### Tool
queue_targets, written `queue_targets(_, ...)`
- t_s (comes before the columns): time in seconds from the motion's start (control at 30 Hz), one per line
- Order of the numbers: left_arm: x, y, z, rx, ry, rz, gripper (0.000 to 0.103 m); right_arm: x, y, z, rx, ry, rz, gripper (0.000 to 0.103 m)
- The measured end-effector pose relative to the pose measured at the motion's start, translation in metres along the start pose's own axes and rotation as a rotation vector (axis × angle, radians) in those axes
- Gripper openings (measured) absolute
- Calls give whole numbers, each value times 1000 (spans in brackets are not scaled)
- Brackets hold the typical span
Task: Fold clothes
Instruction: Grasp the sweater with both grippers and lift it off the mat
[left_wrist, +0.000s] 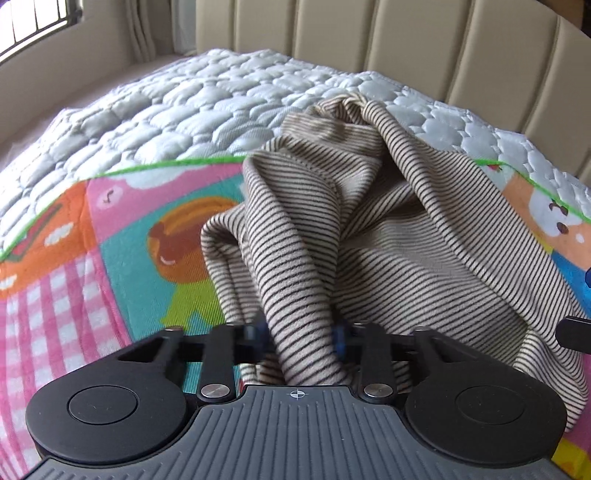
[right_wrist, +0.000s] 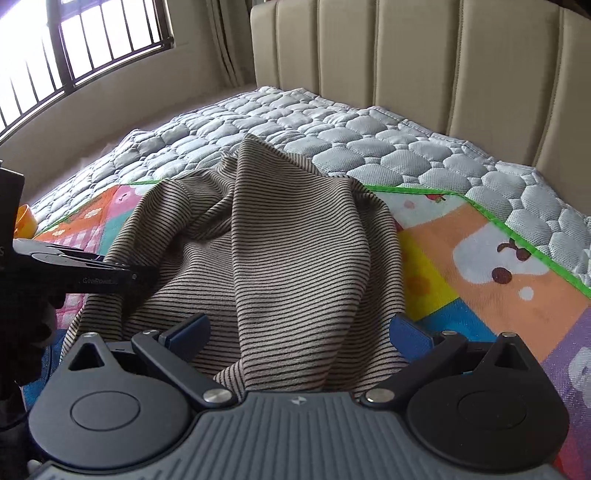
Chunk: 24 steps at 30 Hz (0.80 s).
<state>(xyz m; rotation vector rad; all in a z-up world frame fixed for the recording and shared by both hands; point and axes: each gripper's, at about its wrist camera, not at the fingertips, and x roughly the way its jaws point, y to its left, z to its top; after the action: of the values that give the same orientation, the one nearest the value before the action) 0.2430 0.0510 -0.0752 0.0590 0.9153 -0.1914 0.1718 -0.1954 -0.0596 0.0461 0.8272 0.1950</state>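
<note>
A beige garment with thin dark stripes (left_wrist: 369, 229) lies bunched and lifted over a colourful cartoon mat (left_wrist: 110, 240) on the bed. My left gripper (left_wrist: 299, 332) is shut on a fold of the garment, which runs between its blue pads. In the right wrist view the same garment (right_wrist: 266, 251) rises in a ridge from my right gripper (right_wrist: 299, 332). The right jaws stand wide apart with the cloth draped between the blue pads (right_wrist: 192, 328), not pinched. The left gripper (right_wrist: 110, 275) shows at the left edge of the right wrist view, at the garment's left edge.
A grey-white quilted mattress cover (left_wrist: 207, 99) lies beyond the mat (right_wrist: 480, 258). A beige padded headboard (right_wrist: 406, 55) stands at the back. A barred window (right_wrist: 74, 48) and a wall are at the left.
</note>
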Motion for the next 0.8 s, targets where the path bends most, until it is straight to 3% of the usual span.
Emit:
queue_targets(0.07,-3,4,11,10,-39,26,20,-1,0,1,-2,-11,-10,103)
queue_targets(0.23,-27,49,57,-63,-309,284,19,-6,8,-1,-87,-78,-67,103)
queue_targets(0.3,-26,66,66,-99,-358,325,19,-4,11,-3,-121,-85,-92,103)
queue_targets(0.4,-16,77,61,-95,-369,378,30,5,11,-5,-128,-51,-88,103)
queue_targets(0.5,-13,91,52,-133,-332,399,32,12,20,3,-173,-61,-81,103)
queue_targets(0.53,-13,96,50,-150,-320,405,38,14,24,6,-191,-66,-80,103)
queue_targets(0.63,-33,102,47,-201,-329,377,56,29,49,29,-291,-95,-49,103)
queue_targets(0.7,-40,94,47,-200,-307,285,58,52,69,48,-369,-85,-39,103)
queue_targets(0.8,-39,75,43,-172,-230,138,67,91,92,67,-498,1,-102,103)
